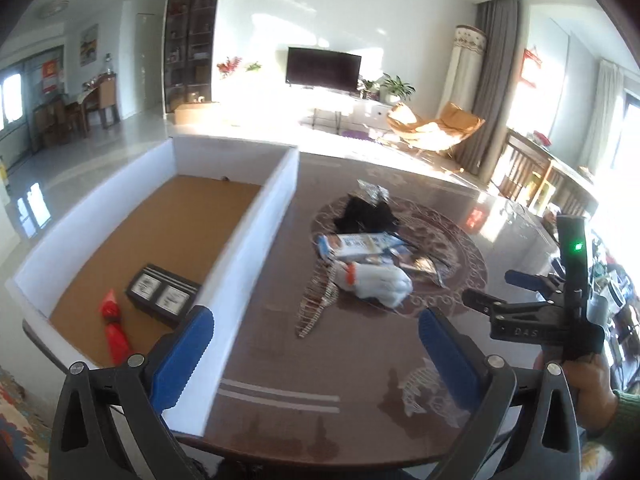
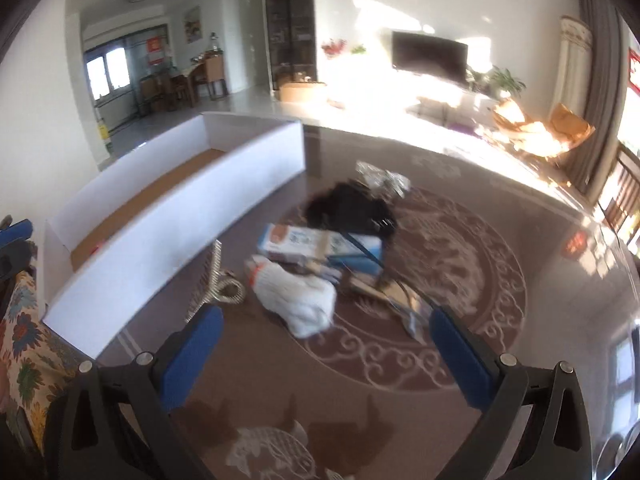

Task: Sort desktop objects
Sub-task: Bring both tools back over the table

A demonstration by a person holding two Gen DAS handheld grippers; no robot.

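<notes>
A white-walled box (image 1: 256,236) with a brown floor stands on the table's left; it also shows in the right wrist view (image 2: 180,232). Inside lie a dark case (image 1: 162,298) and a red object (image 1: 114,328). A pile sits mid-table: a white glove (image 1: 378,286) (image 2: 296,296), a blue-and-white carton (image 1: 360,246) (image 2: 320,244), a black item (image 1: 366,212) (image 2: 348,206), crinkled foil (image 1: 374,190) (image 2: 382,178) and a beaded metal band (image 1: 316,306) (image 2: 218,280). My left gripper (image 1: 316,354) is open and empty, near the box's front corner. My right gripper (image 2: 326,354) is open and empty, just short of the glove; it also shows in the left wrist view (image 1: 500,292).
The brown table (image 1: 320,360) has a patterned top and a glossy surface. A floral cushion (image 2: 24,344) lies at the table's left edge. Flat packets (image 2: 400,296) lie under the pile's right side. A living room with a television lies beyond the table.
</notes>
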